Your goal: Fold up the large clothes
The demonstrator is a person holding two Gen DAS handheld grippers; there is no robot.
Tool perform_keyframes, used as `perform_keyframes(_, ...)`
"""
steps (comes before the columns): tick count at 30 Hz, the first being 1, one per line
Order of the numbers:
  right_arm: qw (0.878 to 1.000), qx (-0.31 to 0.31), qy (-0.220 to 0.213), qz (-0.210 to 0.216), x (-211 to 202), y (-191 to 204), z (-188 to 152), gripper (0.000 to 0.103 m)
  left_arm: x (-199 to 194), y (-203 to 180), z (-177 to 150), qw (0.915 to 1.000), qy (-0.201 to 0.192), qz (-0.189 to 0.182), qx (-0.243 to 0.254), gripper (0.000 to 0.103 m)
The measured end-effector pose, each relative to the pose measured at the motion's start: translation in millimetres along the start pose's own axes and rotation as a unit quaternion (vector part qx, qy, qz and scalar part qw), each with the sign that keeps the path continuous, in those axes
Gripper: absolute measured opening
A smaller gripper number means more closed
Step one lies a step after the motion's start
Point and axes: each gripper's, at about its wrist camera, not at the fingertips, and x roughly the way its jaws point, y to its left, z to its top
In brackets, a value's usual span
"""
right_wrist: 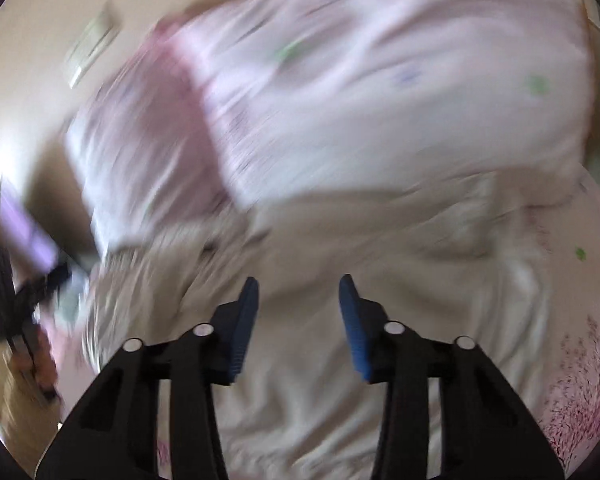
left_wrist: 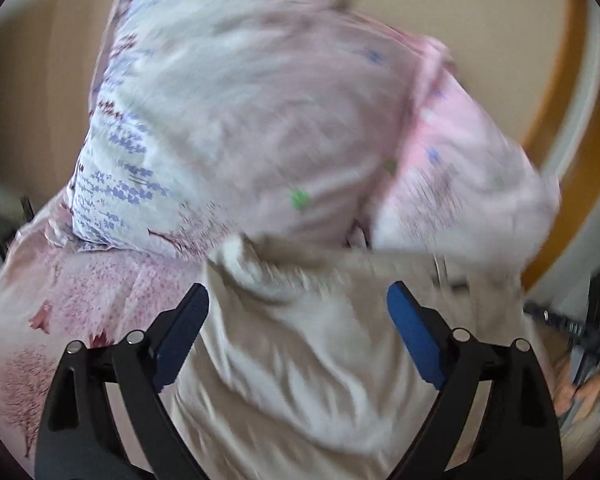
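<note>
A beige garment (left_wrist: pixel 300 352) lies crumpled on a pink patterned bed sheet (left_wrist: pixel 80 312). In the left wrist view my left gripper (left_wrist: pixel 298 296) hovers over it with its blue pads (left_wrist: pixel 184 332) wide apart and nothing between them. The right wrist view shows the same beige garment (right_wrist: pixel 340 248) below my right gripper (right_wrist: pixel 299 288). Its blue pads (right_wrist: pixel 246 320) stand a moderate gap apart, and no cloth is pinched between them. Both views are smeared by motion.
A big pink and white printed pillow (left_wrist: pixel 240 120) leans on the wall behind the garment, also filling the right wrist view as the pillow (right_wrist: pixel 380 92). A wooden headboard edge (left_wrist: pixel 556 128) curves at right. Dark cluttered items (right_wrist: pixel 16 300) sit beside the bed.
</note>
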Motion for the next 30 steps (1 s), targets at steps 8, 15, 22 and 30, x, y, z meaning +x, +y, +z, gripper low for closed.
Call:
perform_keyframes(8, 0.990, -0.049, 0.093, -0.095, 67, 27, 0, 0.041, 52, -31, -36, 0.9910, 0.094, 0.066, 0.069, 0.086)
perform_keyframes(15, 0.976, -0.010, 0.175, -0.127, 121, 14, 17, 0.041, 91, -20, -23, 0.9847, 0.134, 0.104, 0.041, 0.085)
perform_keyframes(22, 0.983, 0.000, 0.164, -0.079, 111, -4, 19, 0.042, 100, -14, -25, 0.9823, 0.149, 0.110, 0.028, 0.085)
perform_keyframes(30, 0.992, 0.043, 0.000, -0.120, -16, -72, -3, 0.044, 42, 20, -33, 0.9884, 0.120, 0.092, 0.007, 0.085)
